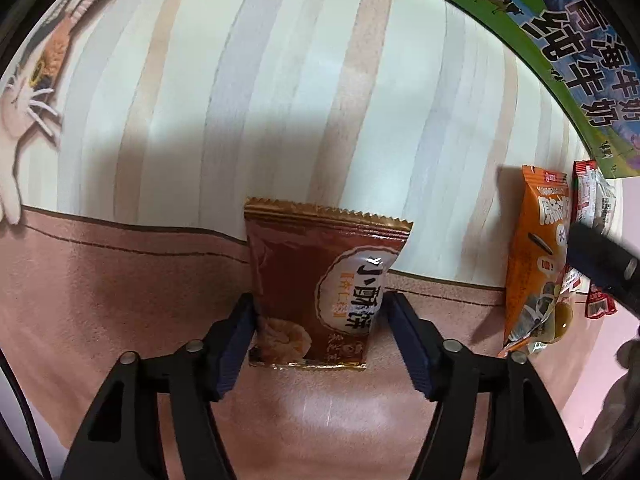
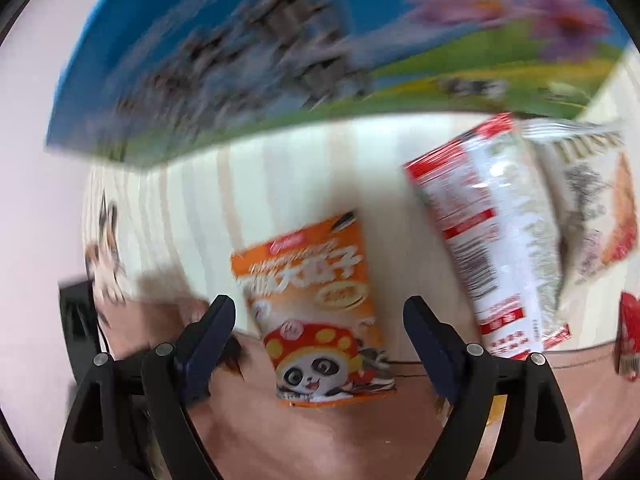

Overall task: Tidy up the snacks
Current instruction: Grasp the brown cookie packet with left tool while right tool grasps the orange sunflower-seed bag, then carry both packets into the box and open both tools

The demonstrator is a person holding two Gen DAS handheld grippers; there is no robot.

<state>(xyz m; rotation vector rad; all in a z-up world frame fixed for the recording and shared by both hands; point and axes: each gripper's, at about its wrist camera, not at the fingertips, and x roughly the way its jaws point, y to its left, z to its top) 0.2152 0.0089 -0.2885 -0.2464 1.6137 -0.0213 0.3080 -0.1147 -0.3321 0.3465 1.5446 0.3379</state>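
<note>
A brown biscuit packet (image 1: 320,288) lies on the pink and striped cloth (image 1: 120,280). My left gripper (image 1: 318,312) straddles its lower half, jaws open, pads close to both edges. An orange sunflower-seed packet (image 1: 534,264) lies to the right. In the blurred right wrist view the same orange packet (image 2: 316,312) lies between the open jaws of my right gripper (image 2: 320,316), which holds nothing. A red-and-white packet (image 2: 492,240) lies to its right.
A blue-green milk carton box (image 1: 580,52) (image 2: 280,60) stands at the back. A small red packet (image 2: 630,336) lies at the far right. A cat print (image 1: 36,80) marks the cloth's left side. My right gripper's dark finger (image 1: 600,256) shows at the left view's right edge.
</note>
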